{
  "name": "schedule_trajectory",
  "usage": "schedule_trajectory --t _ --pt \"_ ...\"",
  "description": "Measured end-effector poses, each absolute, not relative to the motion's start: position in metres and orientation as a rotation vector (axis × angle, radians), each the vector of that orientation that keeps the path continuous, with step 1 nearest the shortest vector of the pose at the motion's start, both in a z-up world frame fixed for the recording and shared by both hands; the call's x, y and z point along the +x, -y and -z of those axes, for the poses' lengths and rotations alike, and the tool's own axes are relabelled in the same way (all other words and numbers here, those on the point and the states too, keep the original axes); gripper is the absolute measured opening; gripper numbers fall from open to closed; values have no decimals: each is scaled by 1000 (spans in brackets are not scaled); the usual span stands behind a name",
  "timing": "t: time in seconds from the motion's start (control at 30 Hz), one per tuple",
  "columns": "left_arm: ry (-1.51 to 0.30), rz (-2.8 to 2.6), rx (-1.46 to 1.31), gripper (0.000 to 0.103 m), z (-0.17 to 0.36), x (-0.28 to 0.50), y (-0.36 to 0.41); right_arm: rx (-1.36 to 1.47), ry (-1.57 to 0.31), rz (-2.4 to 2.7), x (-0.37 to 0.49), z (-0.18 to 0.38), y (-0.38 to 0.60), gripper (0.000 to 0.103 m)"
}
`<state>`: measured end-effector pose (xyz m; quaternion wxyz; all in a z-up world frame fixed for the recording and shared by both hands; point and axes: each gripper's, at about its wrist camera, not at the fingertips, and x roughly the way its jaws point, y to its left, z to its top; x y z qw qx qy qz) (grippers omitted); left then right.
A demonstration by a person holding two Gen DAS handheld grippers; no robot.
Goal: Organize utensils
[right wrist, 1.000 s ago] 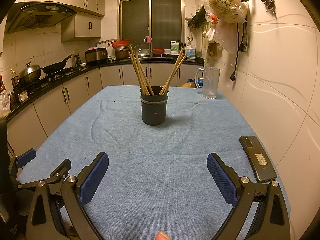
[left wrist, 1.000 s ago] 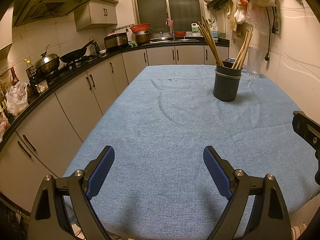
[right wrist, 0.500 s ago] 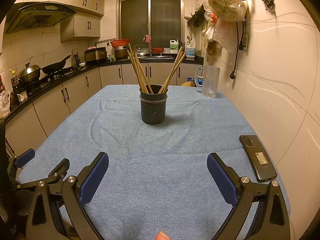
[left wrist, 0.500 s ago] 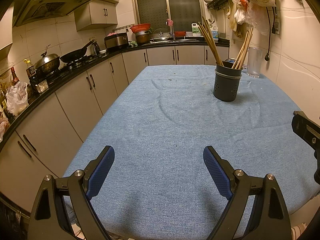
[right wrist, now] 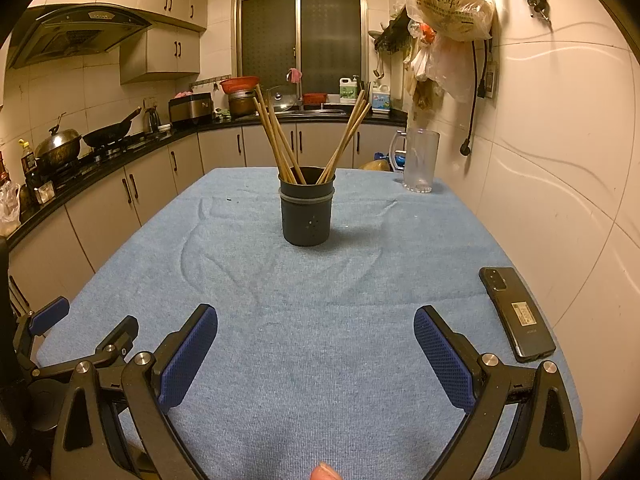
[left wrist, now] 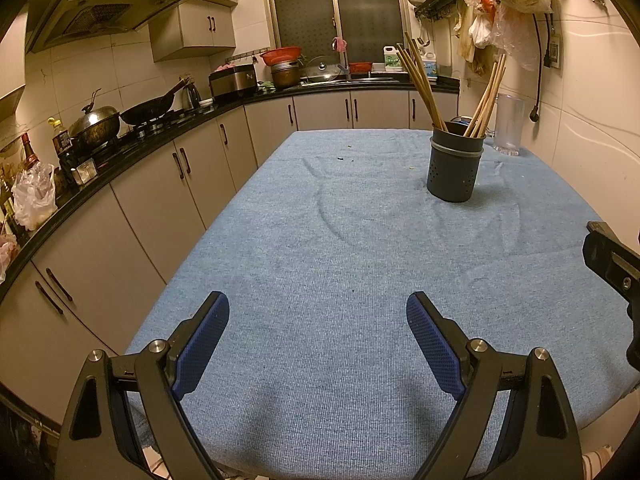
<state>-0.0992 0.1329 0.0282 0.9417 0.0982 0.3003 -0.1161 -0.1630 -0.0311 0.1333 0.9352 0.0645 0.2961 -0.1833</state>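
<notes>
Left wrist view: left gripper (left wrist: 318,320) spread wide, empty, low over the blue tablecloth (left wrist: 320,248) at the near edge. Holder (left wrist: 454,168) with chopsticks (left wrist: 424,84) sits ahead and well to the right, near the far end of the table. Sticks fan out in two bunches, leaning left and right, tips up.

Right wrist view: right gripper (right wrist: 316,332) also spread wide, nothing in it. Holder (right wrist: 306,210) is almost dead ahead, slightly left of centre, well apart from the fingers. Phone (right wrist: 517,314) lies flat, just right of the right finger. Right hand looks better lined up for a straight reach; any grab probably has to close across the sticks' tilted long axis.
</notes>
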Motion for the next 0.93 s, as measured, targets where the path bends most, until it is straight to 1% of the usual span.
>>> schedule_trajectory --t 0.73,0.93 --pt "-612 244 210 89 -27 -100 -132 145 -621 370 -161 -128 30 101" --pt "-620 247 178 89 -34 -84 -135 152 -639 365 -150 -126 37 101"
